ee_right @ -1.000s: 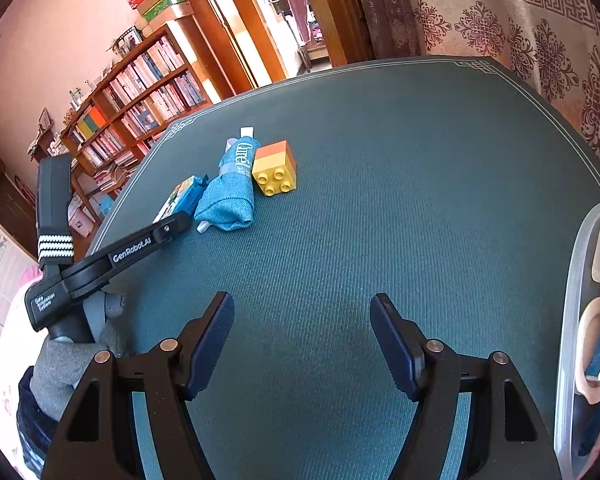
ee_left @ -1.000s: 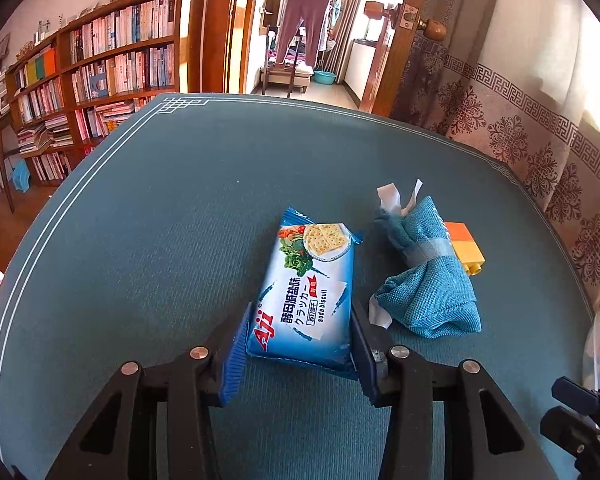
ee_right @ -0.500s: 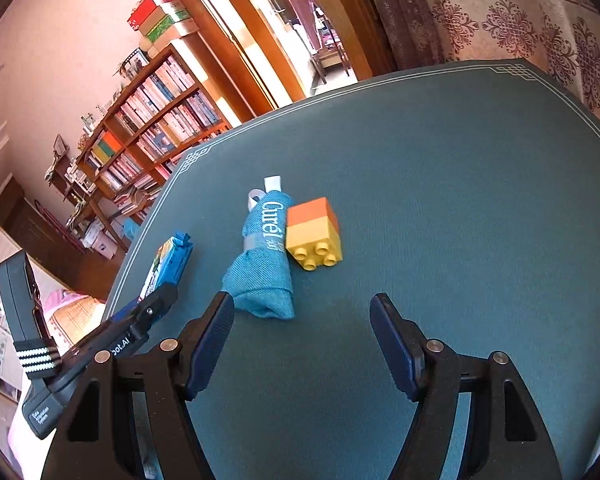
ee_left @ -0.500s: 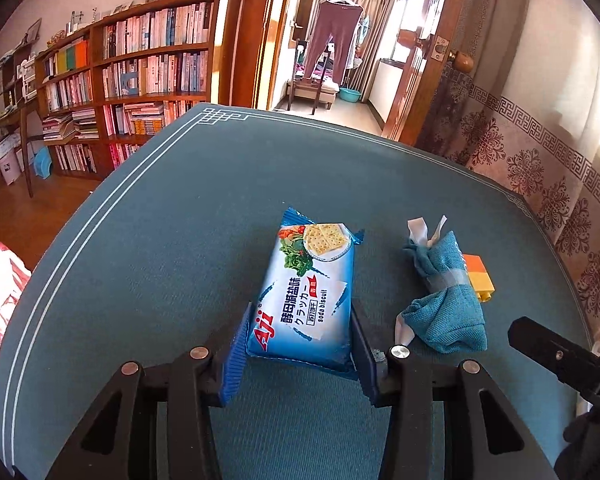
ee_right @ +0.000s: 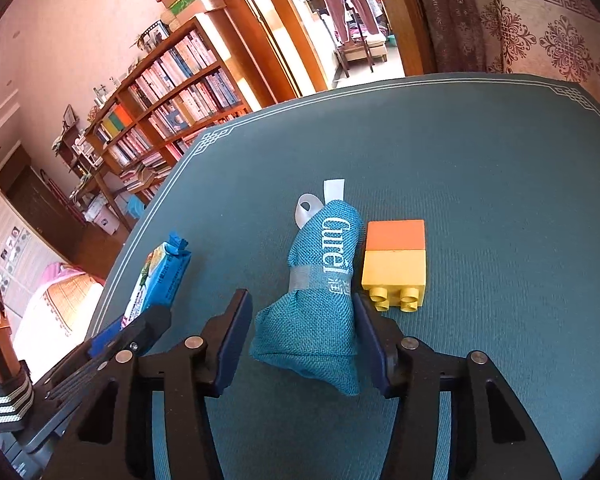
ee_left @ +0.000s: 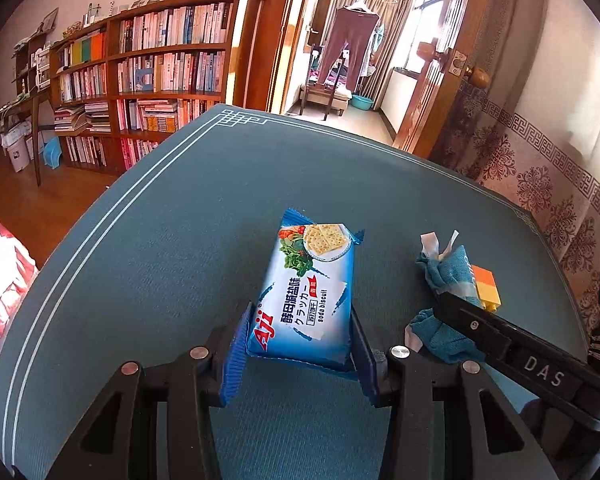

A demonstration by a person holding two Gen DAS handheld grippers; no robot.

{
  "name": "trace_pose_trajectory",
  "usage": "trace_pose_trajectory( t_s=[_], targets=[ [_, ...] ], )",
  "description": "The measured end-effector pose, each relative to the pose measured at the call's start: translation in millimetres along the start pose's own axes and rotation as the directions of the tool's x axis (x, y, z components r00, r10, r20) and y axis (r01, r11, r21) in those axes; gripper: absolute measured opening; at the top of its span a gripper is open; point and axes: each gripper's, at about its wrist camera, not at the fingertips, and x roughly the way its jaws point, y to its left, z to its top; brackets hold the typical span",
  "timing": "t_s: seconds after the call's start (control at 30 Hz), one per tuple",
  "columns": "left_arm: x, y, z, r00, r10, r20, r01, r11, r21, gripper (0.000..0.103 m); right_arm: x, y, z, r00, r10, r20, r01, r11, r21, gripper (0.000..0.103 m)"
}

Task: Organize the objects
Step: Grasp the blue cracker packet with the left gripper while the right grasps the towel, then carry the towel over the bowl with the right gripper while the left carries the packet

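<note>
Between the pads of the right claw (ee_right: pixel 300 338), whose jaws have just been closing, lies the blue cloth pouch (ee_right: pixel 320 284); half a second earlier it lay ahead of them. Beside it sits the toy block (ee_right: pixel 396 264). Left claw (ee_left: pixel 296 354) pinches the cracker packet (ee_left: pixel 310 294) on the table (ee_left: pixel 160 248).

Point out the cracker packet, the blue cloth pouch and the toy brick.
cracker packet (ee_left: pixel 308 300): left wrist view, middle of printed front.
blue cloth pouch (ee_right: pixel 320 280): right wrist view, banded waist.
toy brick (ee_right: pixel 394 264): right wrist view, yellow lower half.
</note>
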Motion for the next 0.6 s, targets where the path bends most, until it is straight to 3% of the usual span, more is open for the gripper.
trace_pose_trajectory(
  t_s=[0.23, 0.6],
  targets=[
    [0, -1, -1, 1.0, -0.009, -0.004, 0.009, 1.0, 0.001, 0.049, -4, -3, -11, 1.0, 0.029, -0.006, -0.029, 1.0, -0.007, 0.041],
    [-5, -19, -8, 0.999, -0.049, -0.005, 0.049, 0.998, 0.05, 0.049, -75, -2, -53, 0.997, 0.023, 0.073, -0.021, 0.999, -0.029, 0.041]
  ],
)
